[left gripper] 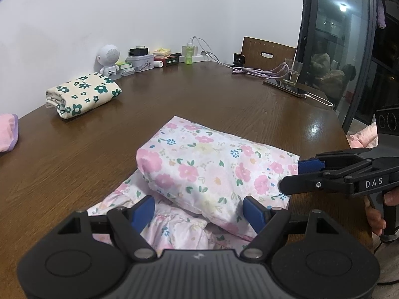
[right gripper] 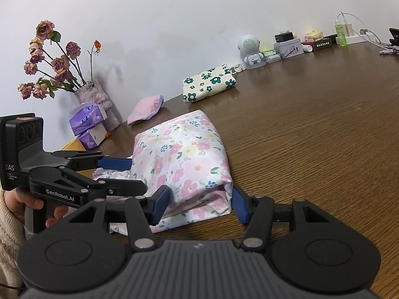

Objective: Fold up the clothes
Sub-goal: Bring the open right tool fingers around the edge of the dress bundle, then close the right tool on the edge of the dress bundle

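Observation:
A pink floral garment (left gripper: 204, 164) lies rolled into a thick bundle on the brown wooden table (left gripper: 224, 99), with a loose part spread under its near end. My left gripper (left gripper: 199, 210) has its blue pads against both sides of the bundle's near end and is shut on it. From the right, my right gripper (left gripper: 290, 177) clamps the bundle's other end. In the right wrist view the right gripper (right gripper: 200, 203) presses its pads into the garment (right gripper: 184, 149), and the left gripper (right gripper: 134, 174) holds the far left side.
A folded cream cloth with green flowers (left gripper: 82, 94) lies at the back left, a pink cloth (left gripper: 7, 132) at the left edge. A glass (left gripper: 293, 72), phone (left gripper: 286, 87), cables and small boxes line the far side. A vase of dried roses (right gripper: 94, 99) and tissue packs (right gripper: 87, 122) stand by the wall.

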